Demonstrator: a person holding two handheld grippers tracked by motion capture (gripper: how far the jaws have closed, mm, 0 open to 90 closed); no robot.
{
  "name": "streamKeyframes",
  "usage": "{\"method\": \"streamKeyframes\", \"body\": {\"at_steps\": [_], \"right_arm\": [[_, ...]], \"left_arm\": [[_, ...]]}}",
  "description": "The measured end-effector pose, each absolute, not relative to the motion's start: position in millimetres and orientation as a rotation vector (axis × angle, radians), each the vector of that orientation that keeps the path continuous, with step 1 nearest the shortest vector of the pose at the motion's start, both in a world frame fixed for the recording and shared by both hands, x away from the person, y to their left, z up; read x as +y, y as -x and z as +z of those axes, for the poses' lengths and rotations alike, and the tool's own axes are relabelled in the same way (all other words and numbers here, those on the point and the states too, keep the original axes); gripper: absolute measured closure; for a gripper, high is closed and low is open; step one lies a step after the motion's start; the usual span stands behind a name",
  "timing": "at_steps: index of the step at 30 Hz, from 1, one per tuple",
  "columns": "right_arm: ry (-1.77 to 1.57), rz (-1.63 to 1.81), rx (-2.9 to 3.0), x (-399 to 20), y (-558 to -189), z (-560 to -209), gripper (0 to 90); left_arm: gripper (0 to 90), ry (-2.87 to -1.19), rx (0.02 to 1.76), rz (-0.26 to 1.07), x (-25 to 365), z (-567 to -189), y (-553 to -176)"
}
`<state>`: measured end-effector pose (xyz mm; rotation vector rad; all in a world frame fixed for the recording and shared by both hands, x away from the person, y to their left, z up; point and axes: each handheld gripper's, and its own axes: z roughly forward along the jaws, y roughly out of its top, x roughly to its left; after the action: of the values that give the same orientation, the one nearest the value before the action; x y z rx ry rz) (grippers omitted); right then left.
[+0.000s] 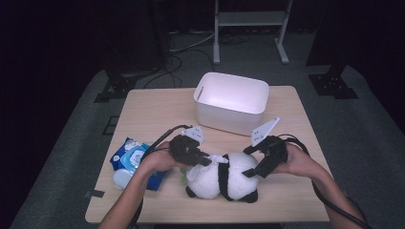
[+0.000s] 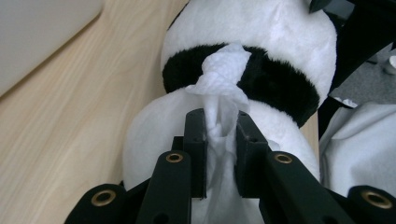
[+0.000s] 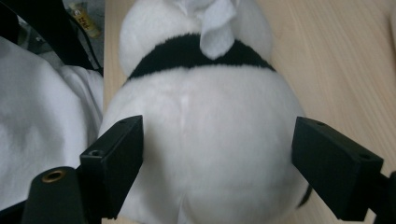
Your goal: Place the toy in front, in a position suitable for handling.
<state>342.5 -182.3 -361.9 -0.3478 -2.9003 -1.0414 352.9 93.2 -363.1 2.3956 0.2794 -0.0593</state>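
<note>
My left gripper (image 2: 219,126) pinches a white wipe (image 2: 224,74) draped on the plush panda (image 1: 224,179) — jaws nearly closed. My right gripper (image 3: 217,163) stands wide, straddling its rump without pressing. The panda lies at the table's (image 1: 153,114) six o'clock edge.

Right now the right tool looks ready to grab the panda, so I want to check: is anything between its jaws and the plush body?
Nothing visible does. The right tool stands open with its jaws on either side of the white-and-black plush panda. The crumpled white wipe, pinched in the left tool, lies farther up at the black band.
</note>
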Motion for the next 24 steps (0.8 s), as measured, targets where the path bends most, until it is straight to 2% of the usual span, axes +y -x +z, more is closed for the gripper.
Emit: {"method": "streamKeyframes", "body": {"at_steps": [6,12,15,18,21,24], "right_arm": [[0.352,-0.914,-2.880,-164.8,-351.2,-370.0,11.4],[0.386,-0.905,-2.835,-164.0,-352.4,-382.6,13.2],[0.389,-0.918,-2.845,-164.8,-351.1,-385.4,23.8],[0.321,-1.020,-2.882,-172.1,-345.3,-381.7,46.2],[0.310,-1.099,-2.878,-183.1,-348.5,-379.5,54.0],[0.286,-1.149,-2.900,-187.1,-350.2,-375.2,57.4]], "left_arm": [[77.5,-2.389,0.273,-0.073,92.6,-367.1,-351.7],[77.6,-2.381,0.282,-0.081,91.7,-371.2,-350.7],[77.5,-2.375,0.290,-0.081,93.0,-371.6,-351.8],[77.4,-2.358,0.305,-0.091,94.6,-370.9,-353.2],[77.4,-2.314,0.326,-0.090,98.5,-365.2,-362.0],[77.4,-2.304,0.350,-0.048,100.1,-357.1,-368.2]]}}
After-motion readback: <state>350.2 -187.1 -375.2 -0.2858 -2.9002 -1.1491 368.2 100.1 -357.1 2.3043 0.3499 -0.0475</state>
